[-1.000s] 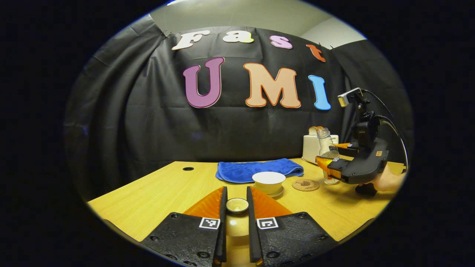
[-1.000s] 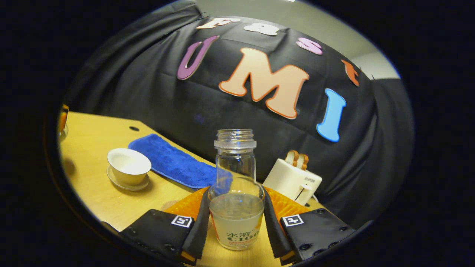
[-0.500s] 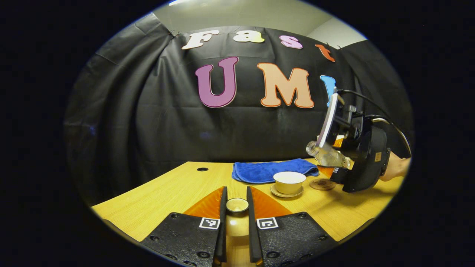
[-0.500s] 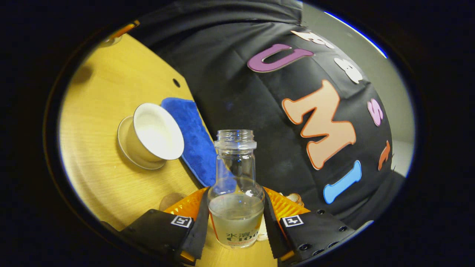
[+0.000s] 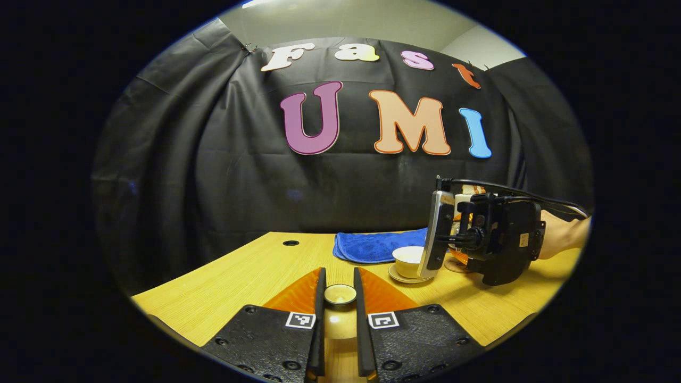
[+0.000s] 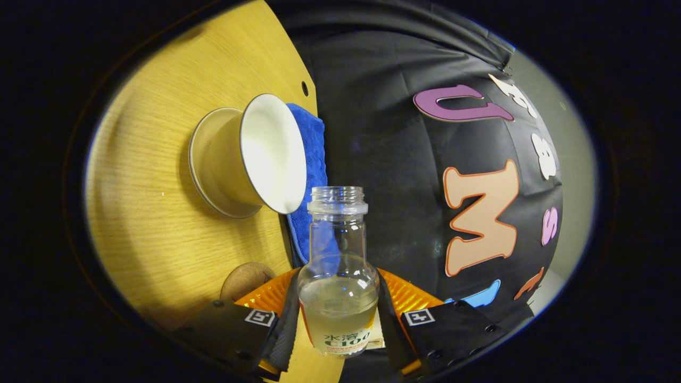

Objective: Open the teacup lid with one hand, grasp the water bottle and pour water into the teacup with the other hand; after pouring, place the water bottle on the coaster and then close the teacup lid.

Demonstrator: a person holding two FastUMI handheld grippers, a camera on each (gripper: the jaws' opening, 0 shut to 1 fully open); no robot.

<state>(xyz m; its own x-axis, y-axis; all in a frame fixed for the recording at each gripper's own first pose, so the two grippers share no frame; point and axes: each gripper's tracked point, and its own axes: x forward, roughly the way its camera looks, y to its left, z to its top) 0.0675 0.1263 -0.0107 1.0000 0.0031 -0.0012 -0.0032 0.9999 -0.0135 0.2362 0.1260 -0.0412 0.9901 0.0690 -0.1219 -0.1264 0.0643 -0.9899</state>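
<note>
Right claw (image 6: 337, 324) clamped the bottle (image 6: 337, 266) tipped toward the cup (image 6: 250, 154) to pour, left claw (image 5: 339, 314) pinching the lid (image 5: 340, 293) clear.

Right gripper (image 5: 481, 242) covers right side of white round teacup (image 5: 408, 260) in left gripper view, and most of round brown cork coaster (image 5: 455, 264) behind it.

Blue folded cloth (image 5: 379, 246): right end hidden behind same gripper.

Hand (image 5: 564, 236) holding it cut off at picture's edge.

Small round teacup lid (image 5: 340, 293) between left gripper's fingers (image 5: 320, 298): lower part hidden.

Right gripper view: clear glass water bottle (image 6: 338, 276) bottom cut off at edge; water hard to tell through glass. Cork coaster half hidden behind fingers (image 6: 290, 314).
</note>
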